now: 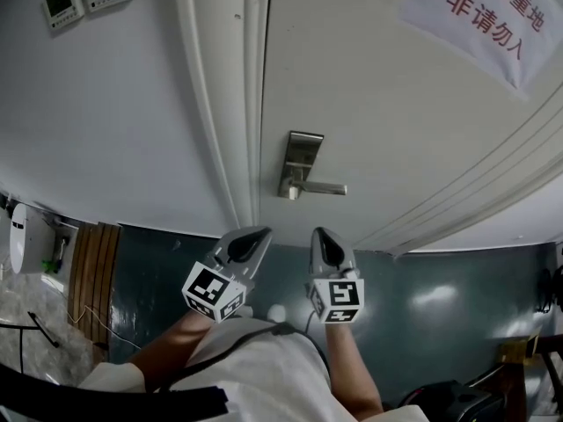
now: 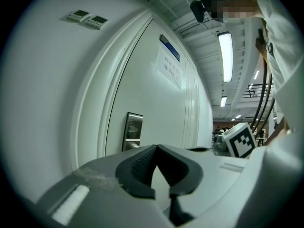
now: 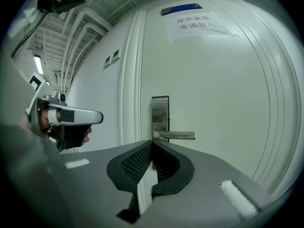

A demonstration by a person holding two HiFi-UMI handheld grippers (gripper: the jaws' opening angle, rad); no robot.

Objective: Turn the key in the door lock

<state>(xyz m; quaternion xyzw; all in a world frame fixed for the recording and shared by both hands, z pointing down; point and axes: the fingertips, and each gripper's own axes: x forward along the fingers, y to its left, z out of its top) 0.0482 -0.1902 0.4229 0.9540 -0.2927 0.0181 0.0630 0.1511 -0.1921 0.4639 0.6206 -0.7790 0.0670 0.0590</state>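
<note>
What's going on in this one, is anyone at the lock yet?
A person stands facing a white door, a gripper in each hand. The left gripper and right gripper are both shut and empty, held short of the metal lock plate and its lever handle. No key shows anywhere.

Even ceiling strip light (image 2: 224,56), sharp focus, fisheye-warped edges

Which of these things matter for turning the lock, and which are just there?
For the job: silver metal lock plate with lever handle; white door; left gripper; right gripper, both shut and empty. No key shows.
Just there: white paper notice with red print; two small white wall panels.
</note>
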